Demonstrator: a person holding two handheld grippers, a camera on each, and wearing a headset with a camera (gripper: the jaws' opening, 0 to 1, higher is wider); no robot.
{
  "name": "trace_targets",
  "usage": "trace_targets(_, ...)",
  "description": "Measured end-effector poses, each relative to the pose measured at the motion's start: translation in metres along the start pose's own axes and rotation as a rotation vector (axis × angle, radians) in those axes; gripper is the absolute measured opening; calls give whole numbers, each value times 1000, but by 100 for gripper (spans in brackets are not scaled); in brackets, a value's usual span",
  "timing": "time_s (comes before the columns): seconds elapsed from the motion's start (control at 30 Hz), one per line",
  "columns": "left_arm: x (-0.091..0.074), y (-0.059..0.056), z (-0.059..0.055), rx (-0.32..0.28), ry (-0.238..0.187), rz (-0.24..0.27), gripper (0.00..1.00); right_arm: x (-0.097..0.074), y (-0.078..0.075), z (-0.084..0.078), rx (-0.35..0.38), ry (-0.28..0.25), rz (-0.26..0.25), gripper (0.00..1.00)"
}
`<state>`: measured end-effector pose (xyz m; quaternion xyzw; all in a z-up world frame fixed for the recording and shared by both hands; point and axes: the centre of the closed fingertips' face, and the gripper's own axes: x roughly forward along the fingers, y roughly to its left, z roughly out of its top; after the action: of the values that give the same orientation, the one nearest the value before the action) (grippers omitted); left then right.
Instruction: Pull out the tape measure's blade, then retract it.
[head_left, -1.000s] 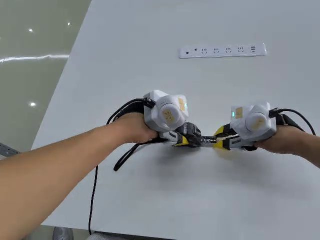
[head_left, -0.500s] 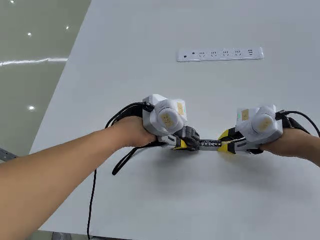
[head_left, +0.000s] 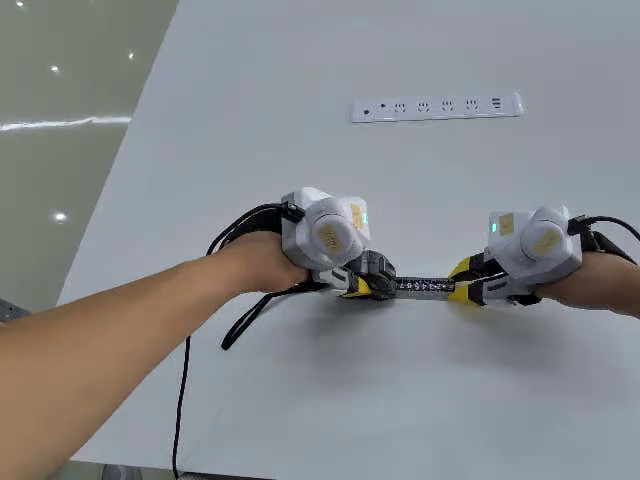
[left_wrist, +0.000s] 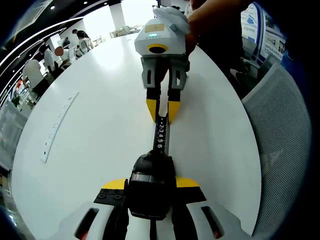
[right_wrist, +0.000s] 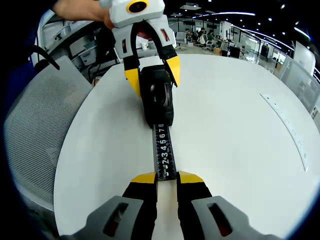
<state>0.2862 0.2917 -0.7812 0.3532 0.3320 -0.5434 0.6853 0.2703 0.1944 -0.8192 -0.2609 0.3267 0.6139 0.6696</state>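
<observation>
The left gripper (head_left: 360, 286) is clenched on the tape (head_left: 377, 271) — its black case sits between the yellow-tipped jaws, low over the tabletop (head_left: 300, 150) toward the near edge. A short run of blade (head_left: 425, 286) is out, with digits 2 to 8 readable in the right gripper view. It stretches to the right gripper (head_left: 463, 291), whose jaws are pinched on the blade's end. The grippers face each other, near but apart. A power strip (head_left: 437, 106) lies well beyond, toward the far edge.

White table (head_left: 290, 150) with power strip (head_left: 437, 106)
</observation>
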Motion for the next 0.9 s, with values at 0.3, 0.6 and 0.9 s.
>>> trace_targets(0.3, 0, 0, 0, -3, 0, -1, 29, -9, -3, -9, 40, -7, 5, 9)
trace_targets(0.6, 0, 1, 0, -4, 3, -2, 29, -17, -4, -19, 46, 4, 4, 9)
trace_targets(0.9, 0, 0, 0, -3, 5, -3, 29, -25, -7, -27, 48, 11, -1, 9)
